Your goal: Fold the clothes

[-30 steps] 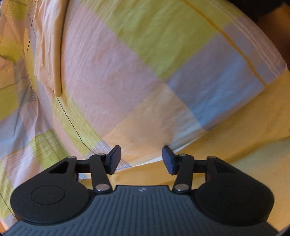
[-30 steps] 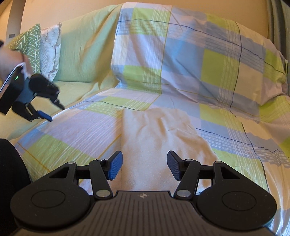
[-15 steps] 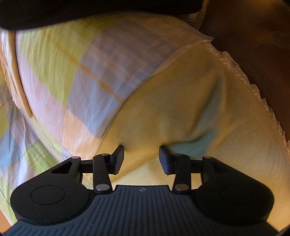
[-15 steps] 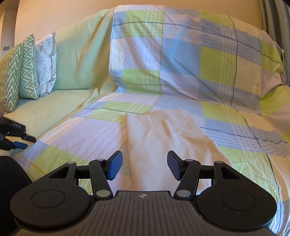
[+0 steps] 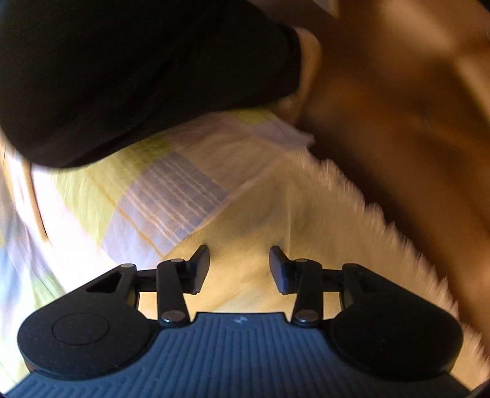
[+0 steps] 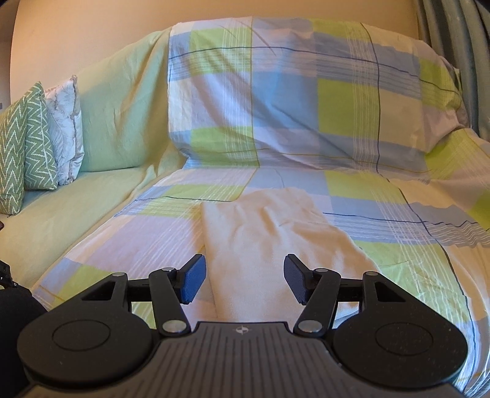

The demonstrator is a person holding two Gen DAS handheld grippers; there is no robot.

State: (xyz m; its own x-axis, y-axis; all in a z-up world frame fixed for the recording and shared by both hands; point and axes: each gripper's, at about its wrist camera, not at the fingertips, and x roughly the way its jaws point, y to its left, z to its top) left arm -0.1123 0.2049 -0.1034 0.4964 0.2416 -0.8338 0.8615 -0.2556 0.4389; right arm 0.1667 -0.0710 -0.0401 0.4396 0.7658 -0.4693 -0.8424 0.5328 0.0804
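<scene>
A cream-white garment [image 6: 269,232] lies folded in a long strip on the checked sheet [image 6: 306,101] covering the sofa seat. My right gripper [image 6: 245,278] hovers open just above the garment's near end, nothing between its fingers. In the blurred left wrist view, my left gripper [image 5: 239,266] is open and empty, pointing down at the sofa's front edge over a yellow cover with a lace fringe [image 5: 309,220]. A corner of the checked sheet [image 5: 165,196] hangs there. The garment is not visible in the left wrist view.
Two cushions [image 6: 36,137] lean at the sofa's left end on a plain green cover [image 6: 119,110]. A person's dark clothing [image 5: 128,73] fills the top left of the left wrist view; brown floor [image 5: 413,107] lies to the right. A curtain [image 6: 453,24] hangs at far right.
The left gripper has swung down and away from the seat toward the sofa's front edge and floor. The right gripper has lowered slightly toward the garment. Both stayed open.
</scene>
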